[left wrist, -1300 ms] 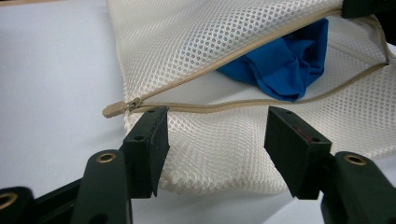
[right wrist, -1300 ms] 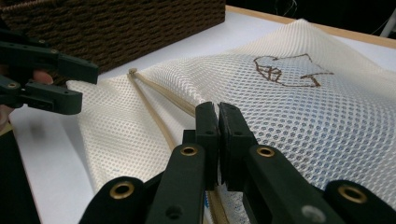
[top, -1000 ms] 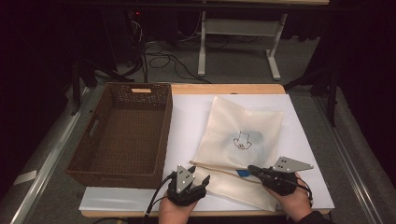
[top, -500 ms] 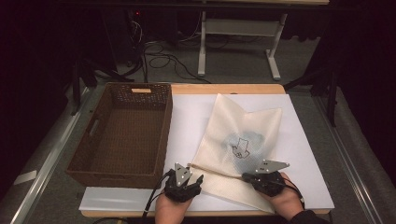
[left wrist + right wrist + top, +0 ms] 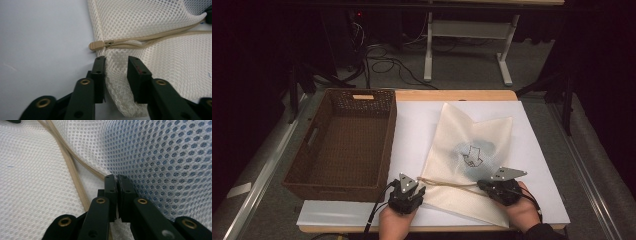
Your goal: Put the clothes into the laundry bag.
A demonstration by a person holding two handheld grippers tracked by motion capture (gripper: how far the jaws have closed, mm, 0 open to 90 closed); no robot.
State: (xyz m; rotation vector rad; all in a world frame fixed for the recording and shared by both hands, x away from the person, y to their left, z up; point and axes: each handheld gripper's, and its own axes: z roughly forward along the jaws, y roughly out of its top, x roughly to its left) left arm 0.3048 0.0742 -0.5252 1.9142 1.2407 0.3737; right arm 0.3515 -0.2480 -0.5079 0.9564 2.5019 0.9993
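Note:
A cream mesh bag (image 5: 467,150) with a dark print lies on the white board (image 5: 412,125). Its tan zipper (image 5: 447,183) runs along the near edge between my two grippers. My left gripper (image 5: 418,184) is at the bag's near left corner. In the left gripper view its jaws (image 5: 116,60) have just been closing and stand apart, with the mesh corner (image 5: 117,82) between them, just below the zipper pull (image 5: 96,45). My right gripper (image 5: 482,184) holds the mesh by the zipper. In the right gripper view the right gripper (image 5: 116,177) is shut on a fold of mesh (image 5: 162,157).
A brown wicker basket (image 5: 389,145) stands to the left of the bag, touching the board's left side. The wooden table edge (image 5: 452,95) lies behind. Beyond it are a dark floor, cables and a white stand (image 5: 467,30).
Both hands have sunk slightly toward the board. The right gripper shifted a little left. The bag's far part has gathered into a peak, and the zipper now stretches straight between the grippers.

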